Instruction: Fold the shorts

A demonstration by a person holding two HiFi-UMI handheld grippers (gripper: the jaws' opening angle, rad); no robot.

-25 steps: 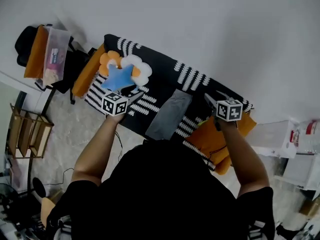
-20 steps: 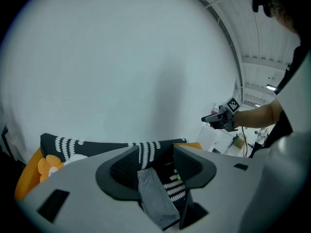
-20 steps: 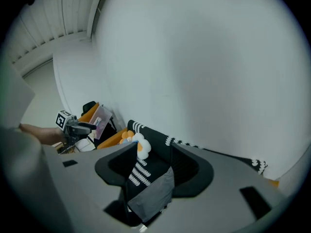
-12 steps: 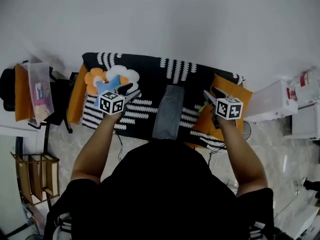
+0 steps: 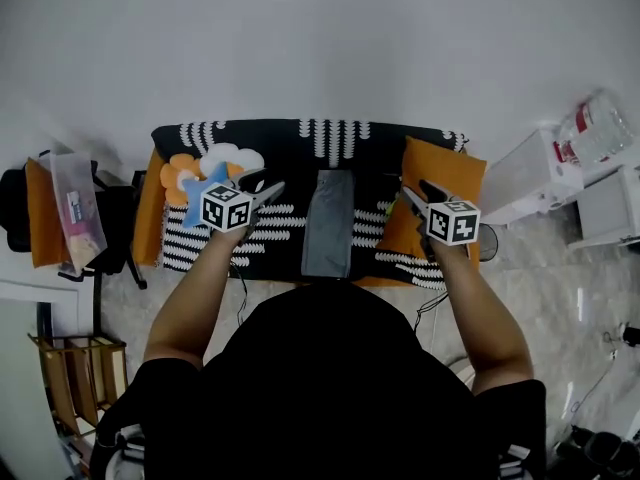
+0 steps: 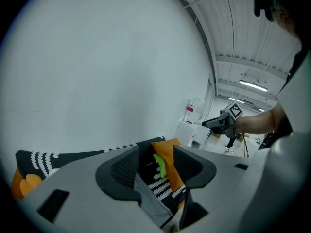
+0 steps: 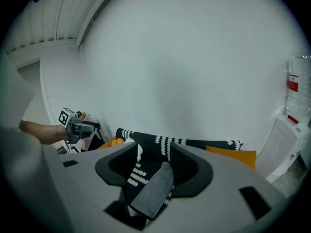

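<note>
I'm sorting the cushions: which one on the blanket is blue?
The star-shaped cushion at the left end of the blanket, beside the left gripper; the others are orange or white.

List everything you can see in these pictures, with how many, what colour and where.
shorts: one, grey, folded into a long strip, middle of the table
table cover: one, black with white marks, spread over the table
orange cloth: at least one, orange, right end of the table
soft shapes: three overlapping, orange, white and blue, left end of the table
white cabinet: one, white, on the floor right of the table
water bottle: one, clear with a red label, far right
chair: one, black, left of the table, with an orange thing and a clear bag on it
wooden rack: one, brown, floor at lower left
left claw: one, grey, open, empty
right claw: one, grey, open, empty
</note>
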